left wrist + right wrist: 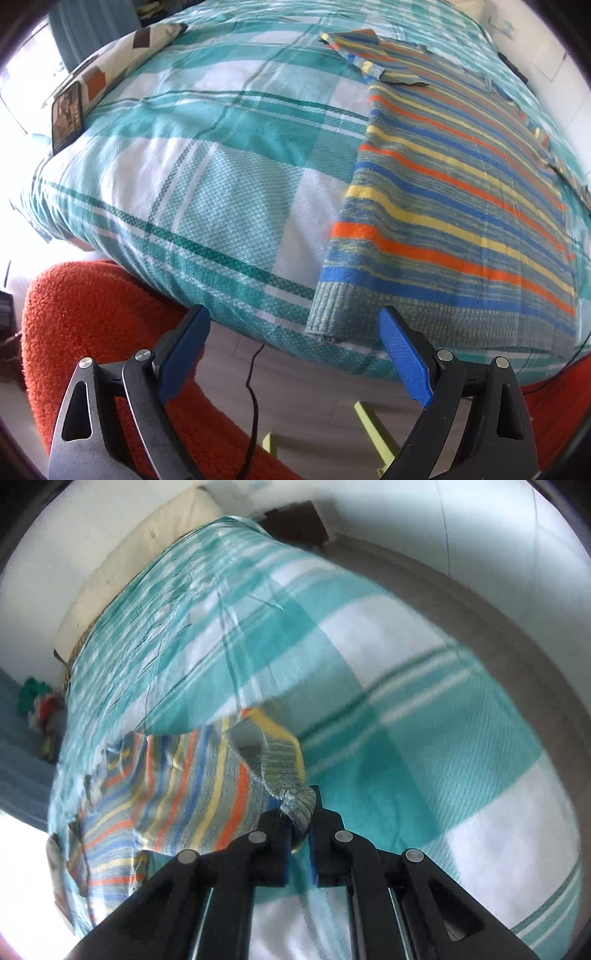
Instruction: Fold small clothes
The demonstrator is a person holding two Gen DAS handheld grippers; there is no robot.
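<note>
Blur: right wrist view smeared; sweater [177, 805] folds unclear.
Right gripper [298, 834]: clenched on sweater hem.
Left gripper [295, 354]: released, hem at 12 o'clock.
Bed [207, 177]: carries sweater.

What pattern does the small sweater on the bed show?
Orange, blue and yellow stripes on the sweater, clearest in the left wrist view.

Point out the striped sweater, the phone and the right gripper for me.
striped sweater [454, 206], left wrist view, middle of its body.
phone [67, 117], left wrist view, its screen.
right gripper [300, 812], right wrist view, between fingertips.
</note>
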